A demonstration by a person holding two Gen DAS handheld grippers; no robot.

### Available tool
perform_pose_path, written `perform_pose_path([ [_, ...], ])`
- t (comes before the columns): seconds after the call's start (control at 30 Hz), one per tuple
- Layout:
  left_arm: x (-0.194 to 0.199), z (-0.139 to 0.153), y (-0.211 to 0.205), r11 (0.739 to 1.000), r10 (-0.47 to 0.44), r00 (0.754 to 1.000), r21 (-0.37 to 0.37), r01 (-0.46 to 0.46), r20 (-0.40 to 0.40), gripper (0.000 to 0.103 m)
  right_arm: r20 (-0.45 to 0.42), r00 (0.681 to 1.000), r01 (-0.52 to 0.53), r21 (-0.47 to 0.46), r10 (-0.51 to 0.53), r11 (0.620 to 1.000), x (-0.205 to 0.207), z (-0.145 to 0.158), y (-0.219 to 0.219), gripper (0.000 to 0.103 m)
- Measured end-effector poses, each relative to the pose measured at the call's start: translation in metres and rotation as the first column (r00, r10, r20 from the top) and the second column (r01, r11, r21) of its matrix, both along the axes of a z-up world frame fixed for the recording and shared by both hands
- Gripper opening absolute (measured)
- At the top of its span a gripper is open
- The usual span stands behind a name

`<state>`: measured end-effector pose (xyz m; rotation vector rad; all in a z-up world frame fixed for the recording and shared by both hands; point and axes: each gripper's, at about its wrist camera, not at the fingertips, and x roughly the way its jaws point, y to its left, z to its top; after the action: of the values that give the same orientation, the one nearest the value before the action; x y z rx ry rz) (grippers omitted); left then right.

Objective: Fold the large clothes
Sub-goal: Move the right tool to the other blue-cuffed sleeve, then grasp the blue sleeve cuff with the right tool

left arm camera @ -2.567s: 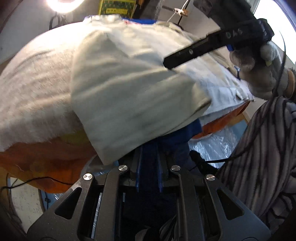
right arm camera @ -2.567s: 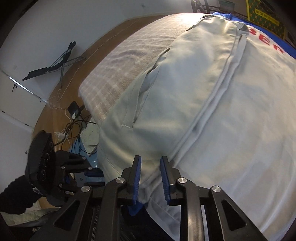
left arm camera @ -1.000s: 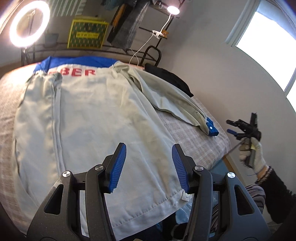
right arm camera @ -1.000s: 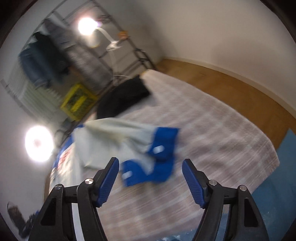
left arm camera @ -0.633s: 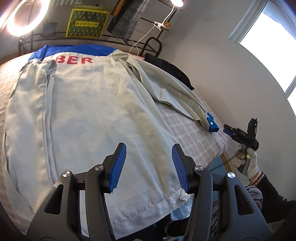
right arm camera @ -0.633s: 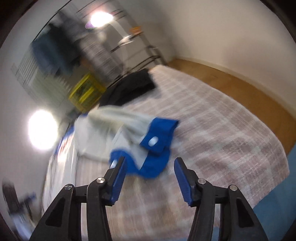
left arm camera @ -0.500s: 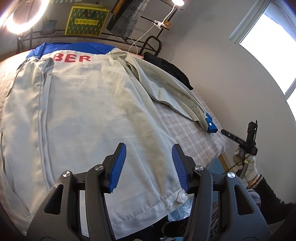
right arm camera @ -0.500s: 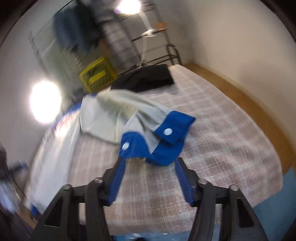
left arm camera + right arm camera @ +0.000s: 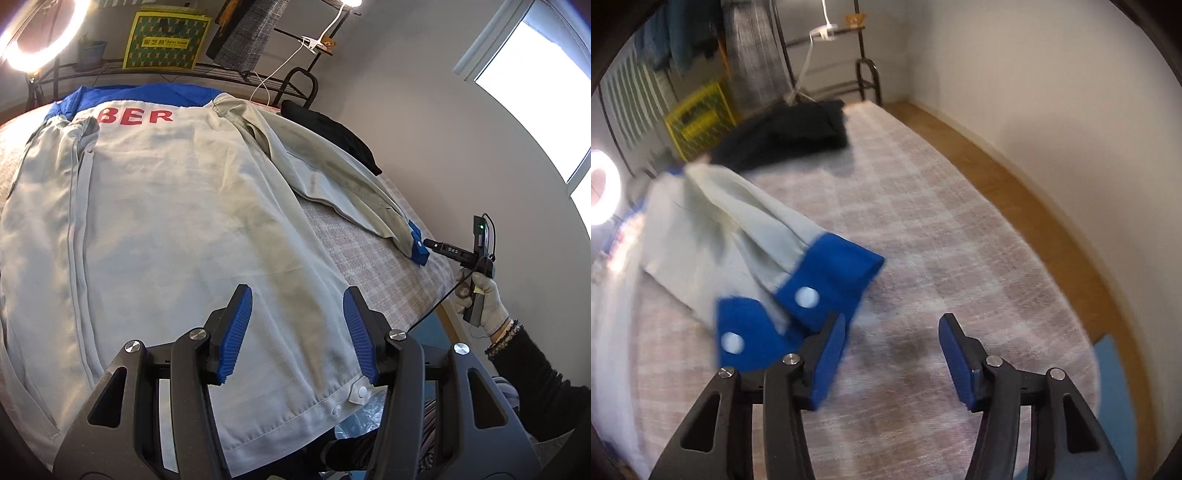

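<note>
A large pale grey jacket (image 9: 177, 221) with a blue collar and red letters lies back up on the bed (image 9: 373, 254). Its right sleeve (image 9: 332, 184) stretches toward the bed's right edge and ends in a blue cuff (image 9: 419, 249). My left gripper (image 9: 297, 328) is open and empty above the jacket's hem. My right gripper (image 9: 892, 350) is open and empty, just right of the blue cuff (image 9: 820, 284) with white snaps; it also shows in the left wrist view (image 9: 430, 243) beside the cuff.
A black garment (image 9: 786, 129) lies at the bed's far right corner. A metal rack with a yellow crate (image 9: 166, 40) and a ring light (image 9: 33, 33) stands behind the bed. Wooden floor (image 9: 1034, 192) and a white wall run along the right side.
Both grippers have let go of the jacket and opened. My right gripper has come down and closed in on the blue cuff. My left gripper has stayed over the hem.
</note>
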<state>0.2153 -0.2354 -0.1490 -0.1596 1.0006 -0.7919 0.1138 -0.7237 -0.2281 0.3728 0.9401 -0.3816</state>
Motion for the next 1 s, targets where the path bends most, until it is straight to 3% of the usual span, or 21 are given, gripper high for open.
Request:
perform_pose_path([
  [0.07,0.001,-0.001,0.000,1.000,-0.002,1.000,-0.003,0.002,-0.005,0.052,0.083,0.996,-0.033,0.095,0.025,0.995,-0.009,0.006,-0.002,0.055],
  [0.17,0.000,-0.001,0.000,1.000,-0.003,1.000,-0.006,0.003,-0.009,0.052,0.139,0.989,-0.073,0.095,0.059,0.993,-0.028,0.015,0.009,0.053],
  [0.23,0.001,-0.001,-0.001,1.000,-0.003,1.000,-0.015,0.002,-0.018,0.052,0.172,0.977,-0.157,0.167,0.128,0.973,-0.037,0.016,0.022,0.027],
  [0.37,0.002,-0.003,-0.006,1.000,0.000,0.999,-0.022,-0.001,-0.035,0.052,0.214,0.942,-0.308,0.244,0.259,0.919,-0.031,0.009,0.051,0.017],
  [0.47,0.002,-0.004,-0.011,1.000,-0.006,0.999,-0.016,0.005,-0.038,0.052,0.190,0.945,-0.304,0.203,0.267,0.931,-0.011,0.005,0.064,0.017],
  [0.57,0.001,-0.003,-0.013,1.000,-0.011,0.999,-0.016,0.010,-0.033,0.052,0.185,0.965,-0.219,0.165,0.188,0.962,0.001,0.004,0.054,0.017],
  [0.67,0.000,-0.002,-0.013,1.000,-0.014,1.000,-0.012,0.014,-0.026,0.052,0.171,0.983,-0.082,0.130,0.060,0.988,-0.002,0.009,0.025,0.025],
  [0.77,0.000,-0.004,-0.013,1.000,-0.015,0.999,-0.011,0.015,-0.031,0.052,0.211,0.977,-0.037,0.115,0.012,0.993,-0.011,0.019,0.005,0.044],
  [0.83,0.001,-0.006,-0.014,1.000,-0.015,0.999,-0.007,0.015,-0.038,0.052,0.220,0.975,-0.017,0.095,-0.004,0.995,-0.011,0.022,-0.005,0.067],
  [0.93,0.003,-0.007,-0.016,1.000,-0.015,0.999,-0.014,0.014,-0.048,0.052,0.174,0.985,-0.001,0.069,-0.011,0.998,0.002,0.013,-0.019,0.067],
  [1.0,0.003,-0.007,-0.018,1.000,-0.018,0.999,-0.020,0.017,-0.049,0.052,0.155,0.988,0.004,0.098,-0.019,0.995,0.010,0.002,-0.027,0.067],
])
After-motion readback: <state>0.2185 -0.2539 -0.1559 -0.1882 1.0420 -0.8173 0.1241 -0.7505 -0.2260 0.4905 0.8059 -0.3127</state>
